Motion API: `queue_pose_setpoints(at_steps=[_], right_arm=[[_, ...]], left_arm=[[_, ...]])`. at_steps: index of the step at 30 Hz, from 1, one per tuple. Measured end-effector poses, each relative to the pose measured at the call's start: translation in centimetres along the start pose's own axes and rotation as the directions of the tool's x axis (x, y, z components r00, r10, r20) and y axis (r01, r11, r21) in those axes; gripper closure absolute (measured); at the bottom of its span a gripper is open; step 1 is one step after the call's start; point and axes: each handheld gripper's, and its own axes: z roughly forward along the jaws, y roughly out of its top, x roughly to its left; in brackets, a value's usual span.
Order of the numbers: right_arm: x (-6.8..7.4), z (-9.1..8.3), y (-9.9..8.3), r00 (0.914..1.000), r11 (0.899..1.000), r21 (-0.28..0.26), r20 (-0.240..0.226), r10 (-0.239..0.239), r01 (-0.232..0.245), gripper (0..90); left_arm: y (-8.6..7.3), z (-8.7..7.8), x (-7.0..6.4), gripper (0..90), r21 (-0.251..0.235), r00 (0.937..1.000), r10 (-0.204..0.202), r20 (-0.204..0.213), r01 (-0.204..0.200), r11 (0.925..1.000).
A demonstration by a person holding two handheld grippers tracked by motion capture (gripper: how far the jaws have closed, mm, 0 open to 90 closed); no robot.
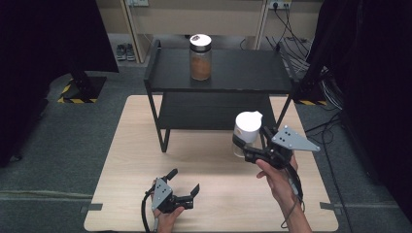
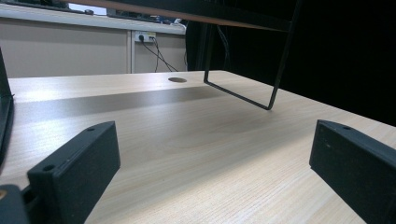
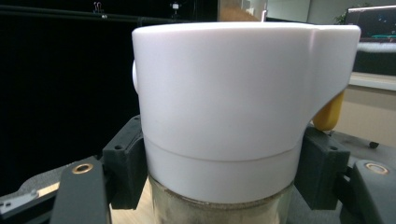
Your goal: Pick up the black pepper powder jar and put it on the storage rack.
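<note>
My right gripper point(image 1: 248, 144) is shut on a glass jar with a white lid point(image 1: 245, 129), held upright above the table's right middle, in front of the black shelf. In the right gripper view the white lid point(image 3: 224, 112) sits close between the two jaws, which press just under it, and a yellow part point(image 3: 329, 114) shows at its right. My left gripper point(image 1: 184, 182) rests low near the table's front edge, open with nothing between its jaws; the left gripper view shows bare wood between its fingers point(image 2: 74, 172).
A black two-level shelf point(image 1: 165, 77) stands at the back of the light wooden table point(image 1: 126, 160). On its top level stands a jar of brown powder with a white lid point(image 1: 200, 57). The shelf's leg frame point(image 2: 243, 95) rises ahead of the left gripper.
</note>
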Motion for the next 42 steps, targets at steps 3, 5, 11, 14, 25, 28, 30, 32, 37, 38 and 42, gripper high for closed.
queue_pose_setpoints(at_steps=[3,5,11,14,25,28,30,32,37,38,42], right_arm=[[-0.3,0.1,0.8,1.0000,1.000,-0.004,-0.001,0.000,0.000,30.6],[-0.4,0.3,1.4,1.0000,1.000,-0.004,-0.002,0.001,-0.001,30.7],[-0.9,0.8,3.3,1.0000,1.000,-0.007,-0.007,-0.003,0.003,30.6],[-1.0,1.0,4.2,0.9999,1.000,-0.011,-0.009,-0.006,0.006,30.6],[-1.5,1.9,7.3,0.9999,1.000,-0.030,-0.012,-0.002,0.001,30.7],[-1.8,2.4,8.1,0.9999,0.999,-0.032,-0.010,0.004,-0.004,30.6],[-1.9,2.7,8.8,1.0000,1.000,-0.029,-0.007,0.004,-0.004,30.6],[-2.1,2.9,9.3,1.0000,0.999,-0.036,0.000,0.008,-0.008,30.6],[-2.5,3.6,10.6,0.9999,0.999,-0.035,0.013,0.007,-0.006,30.7],[-2.5,3.8,10.8,0.9999,0.999,-0.034,0.015,0.007,-0.006,30.6],[-2.8,4.5,11.7,0.9995,0.999,-0.031,0.027,0.014,-0.013,30.6]], left_arm=[[0.0,0.0,0.0,1.0,0.001,1.0000,0.001,0.000,-0.001,1.0000],[0.0,0.0,0.0,1.0,0.001,1.0000,0.001,0.000,-0.001,1.0000],[0.0,0.0,0.0,1.0,0.001,1.0000,0.000,-0.001,0.000,1.0000],[0.1,0.0,0.0,1.0,0.003,1.0000,0.001,-0.001,-0.001,1.0000],[0.0,0.0,0.0,1.1,0.003,1.0000,0.001,0.000,-0.001,1.0000],[0.0,0.0,0.0,1.1,0.002,1.0000,0.000,0.000,0.000,1.0000],[0.0,0.0,0.0,1.1,0.002,1.0000,0.000,-0.001,0.000,1.0000],[0.0,0.0,0.0,1.1,0.001,1.0000,-0.001,-0.001,0.001,1.0000],[0.0,0.0,0.0,1.1,0.000,1.0000,-0.002,0.000,0.002,1.0000],[0.0,0.0,0.0,1.1,0.000,1.0000,-0.002,0.000,0.002,1.0000],[0.0,0.0,0.0,1.1,-0.001,1.0000,-0.002,0.001,0.002,1.0000]])
